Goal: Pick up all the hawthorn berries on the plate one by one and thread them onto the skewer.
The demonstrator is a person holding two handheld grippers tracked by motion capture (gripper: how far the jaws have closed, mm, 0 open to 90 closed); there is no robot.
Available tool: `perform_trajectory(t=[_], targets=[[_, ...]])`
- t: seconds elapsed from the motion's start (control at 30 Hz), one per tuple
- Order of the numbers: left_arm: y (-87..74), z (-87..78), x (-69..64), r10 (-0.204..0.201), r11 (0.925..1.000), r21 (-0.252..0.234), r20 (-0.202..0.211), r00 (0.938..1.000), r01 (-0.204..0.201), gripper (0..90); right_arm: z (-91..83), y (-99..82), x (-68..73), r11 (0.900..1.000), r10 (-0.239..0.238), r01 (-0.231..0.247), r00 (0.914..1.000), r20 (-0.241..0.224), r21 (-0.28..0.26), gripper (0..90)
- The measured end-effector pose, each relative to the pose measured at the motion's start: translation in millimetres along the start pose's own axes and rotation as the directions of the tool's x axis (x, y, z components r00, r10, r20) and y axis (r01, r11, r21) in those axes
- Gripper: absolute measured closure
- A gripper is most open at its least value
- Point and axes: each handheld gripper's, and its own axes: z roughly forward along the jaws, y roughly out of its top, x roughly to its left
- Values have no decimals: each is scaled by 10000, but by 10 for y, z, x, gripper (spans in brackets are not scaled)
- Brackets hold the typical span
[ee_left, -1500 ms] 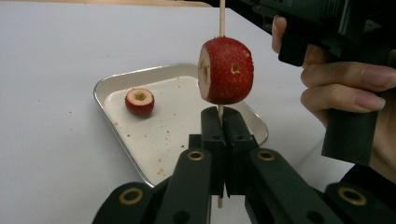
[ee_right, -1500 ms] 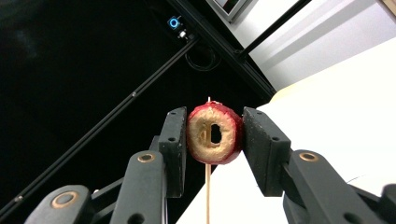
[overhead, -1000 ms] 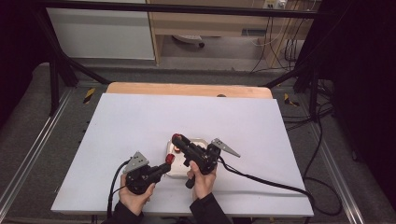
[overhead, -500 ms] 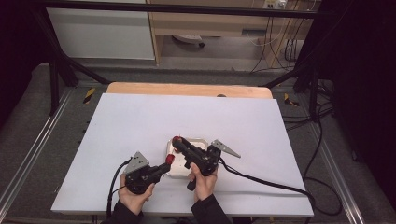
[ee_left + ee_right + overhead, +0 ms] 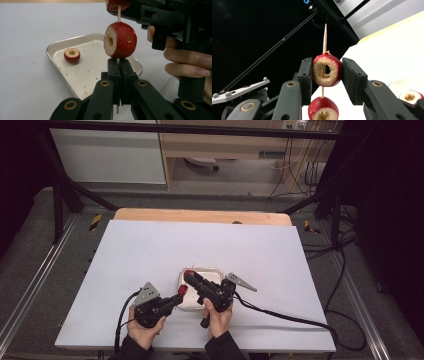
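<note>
- Wooden skewer (image 5: 324,37), thin and pale, upright above the near edge of the tray, pointed tip up against the dark background in the right gripper view.
- Two cored red fruits threaded on it: upper fruit (image 5: 327,70) pierced through, stick tip well clear above it; lower fruit (image 5: 120,40) just beneath, a short bare stretch of stick between the two.
- Both fruits red-skinned with pale flesh and a hollowed centre; cut face of the lower one turned left in the left gripper view.
- Left gripper (image 5: 118,75): jaws pressed together on the bottom part of the skewer, right under the lower fruit, stick end poking out below the pads.
- Right gripper (image 5: 327,80): pads clamped on both sides of the upper fruit, hollow core facing the camera.
- From the high view, left gripper (image 5: 182,290) and right gripper (image 5: 188,274) close together near the front of the table, red of the fruit at both tips, each held in a hand from below.
- Fingers of the right hand (image 5: 185,62) wrapped round the black handle, close beside the lower fruit in the left gripper view.
- Metal tray (image 5: 58,46), shallow, rounded corners, specked with crumbs, flat on the table under the skewer.
- Third fruit (image 5: 72,55) alone in the tray, hollow side up, well apart from the skewer.
- White table cover (image 5: 150,250) under everything; strip of bare wood (image 5: 200,216) along the far edge.
</note>
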Motion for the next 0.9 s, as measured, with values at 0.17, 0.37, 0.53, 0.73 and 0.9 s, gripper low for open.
perform_trajectory(t=[0.17, 0.37, 0.53, 0.73, 0.9], targets=[[2, 9, -1, -6, 10000, 75, 2, 10000, 6, 889, 4, 10, 3, 9999, -81, 81, 10000, 18, 98, 626], [-2, 21, 2, 10, 9999, 137, -25, 10000, -10, 888, -2, -51, -7, 9998, -69, 67, 9999, 123, 165, 625], [0, 23, 4, 69, 9998, 186, -52, 10000, -68, 888, -2, -47, -5, 9996, -53, 51, 10000, 74, 263, 625], [9, 27, 5, 96, 9998, 195, -50, 9999, -95, 888, -6, -104, -16, 9991, 24, -28, 10000, 86, 417, 624], [19, 20, 19, 146, 9999, 75, -49, 9999, -145, 887, 11, -62, -20, 9991, -40, 36, 9999, 101, 425, 601]])
